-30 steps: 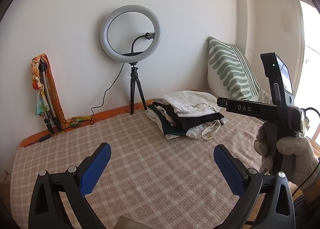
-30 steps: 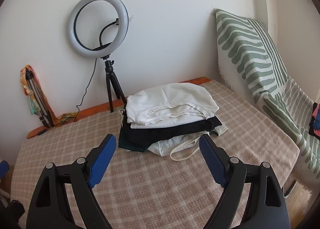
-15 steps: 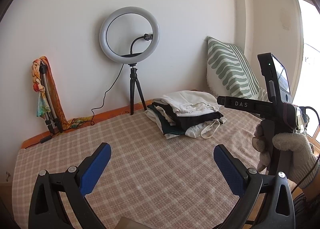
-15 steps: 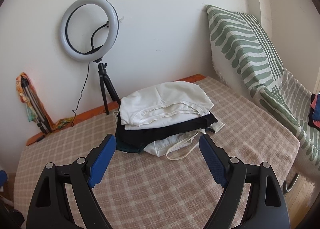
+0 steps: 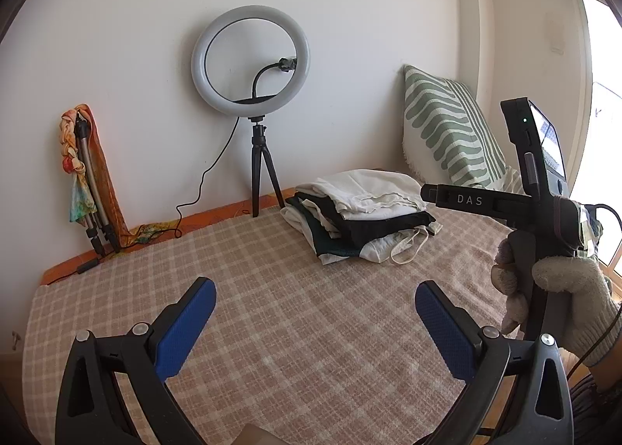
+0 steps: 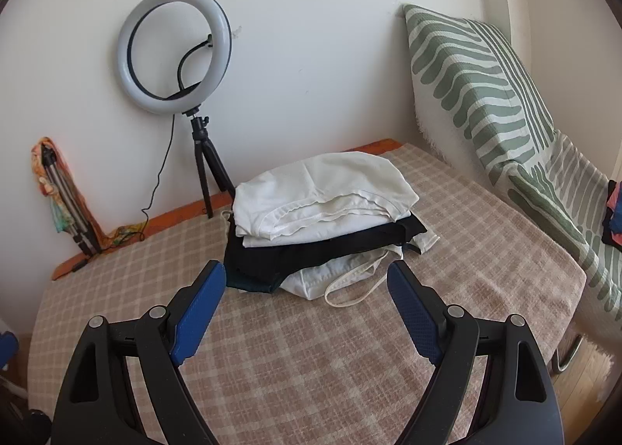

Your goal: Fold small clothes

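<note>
A stack of folded clothes (image 6: 326,219), white on top, black and dark green in the middle, white with a loose strap below, lies on the checked bedspread (image 6: 350,347). It also shows in the left wrist view (image 5: 361,215), at the far right. My right gripper (image 6: 307,297) is open and empty, just short of the stack's near edge. My left gripper (image 5: 315,312) is open and empty over bare bedspread (image 5: 272,289), well short of the stack. The right gripper's body, held in a gloved hand (image 5: 559,289), shows at the right of the left wrist view.
A ring light on a tripod (image 6: 175,52) stands at the wall behind the stack. A green-striped pillow (image 6: 478,87) leans at the right. A folded tripod with a colourful scarf (image 5: 85,180) leans at the left wall. The bed's edge (image 6: 575,289) drops off at the right.
The right gripper has moved closer to the stack, which now sits larger and lower in its view. The left gripper has barely moved. Both jaws stay open.
</note>
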